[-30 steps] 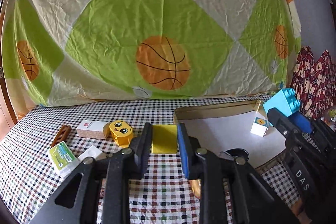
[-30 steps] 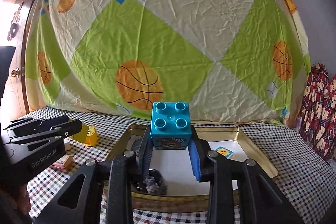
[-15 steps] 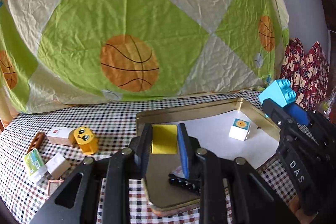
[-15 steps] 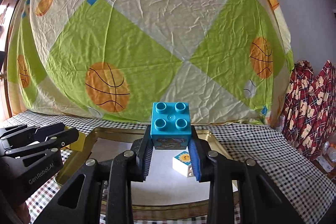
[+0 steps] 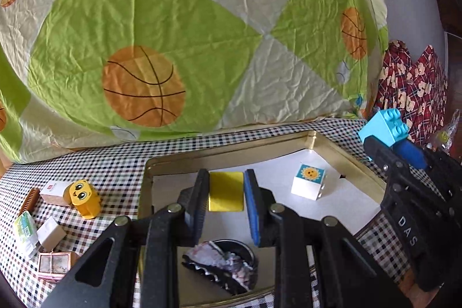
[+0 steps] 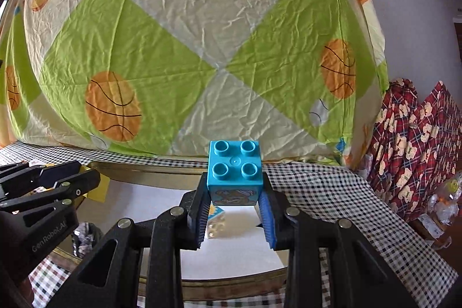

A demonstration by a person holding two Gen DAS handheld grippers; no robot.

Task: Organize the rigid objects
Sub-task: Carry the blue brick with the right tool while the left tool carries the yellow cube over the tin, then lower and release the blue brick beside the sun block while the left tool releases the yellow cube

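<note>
Basketball-print sheet (image 6: pixel 202 48) hangs behind checkered tablecloth (image 6: pixel 332 192).

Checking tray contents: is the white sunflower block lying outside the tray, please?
No, the white sunflower block rests inside the gold tray.

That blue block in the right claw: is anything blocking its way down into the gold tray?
Partly. The blue block hangs over the gold tray, and a white sun-face cube sits on the tray floor just under the right gripper. Bare floor lies beside it.

A blue studded block (image 6: pixel 234 173) stands upright at frame centre, studs up. A flat yellow piece (image 5: pixel 226 191) sits at centre. A white sun-printed block (image 5: pixel 308 185) lies centre-right.
</note>
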